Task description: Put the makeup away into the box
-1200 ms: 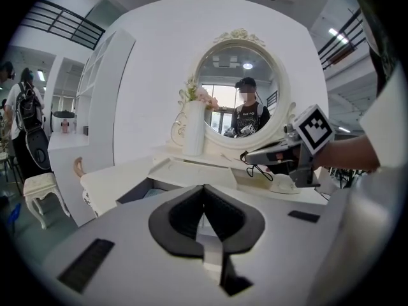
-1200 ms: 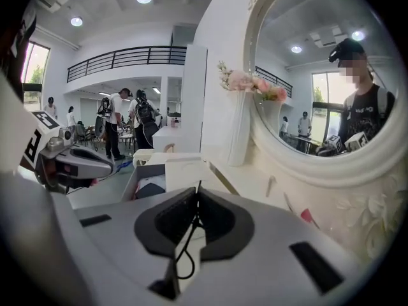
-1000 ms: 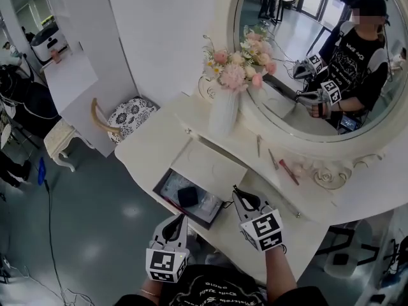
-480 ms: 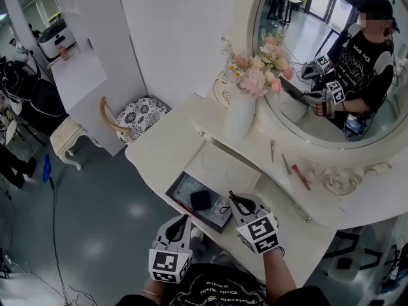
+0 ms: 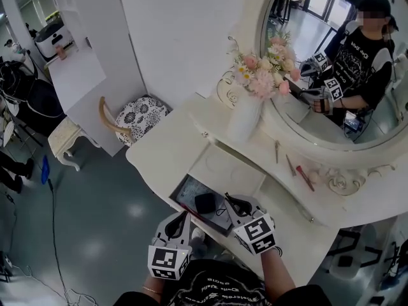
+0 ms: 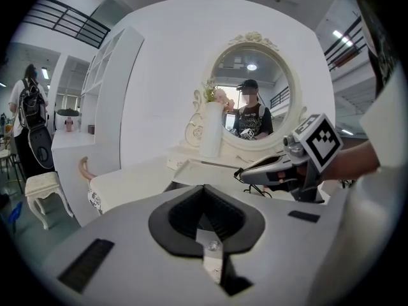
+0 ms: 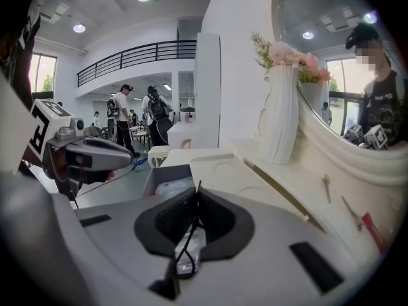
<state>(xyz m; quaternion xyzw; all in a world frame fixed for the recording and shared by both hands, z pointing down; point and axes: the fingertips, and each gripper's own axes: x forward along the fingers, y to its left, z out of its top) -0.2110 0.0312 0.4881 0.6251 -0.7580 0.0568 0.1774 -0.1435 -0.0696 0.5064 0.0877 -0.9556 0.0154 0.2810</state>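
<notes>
L tongs [image 5: 185, 215] clenched, empty, beside box [image 5: 186, 195]. R tongs [image 5: 227, 199] grasp thin black loop [image 7: 194, 224] at box edge. Red makeup stick [image 5: 305, 178] on counter [image 5: 166, 148] by mirror [image 5: 331, 116].

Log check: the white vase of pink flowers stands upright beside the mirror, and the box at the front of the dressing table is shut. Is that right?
Not quite. The box is open, with a black item lying inside it, as the head view shows. The white vase of pink flowers does stand upright beside the mirror.
</notes>
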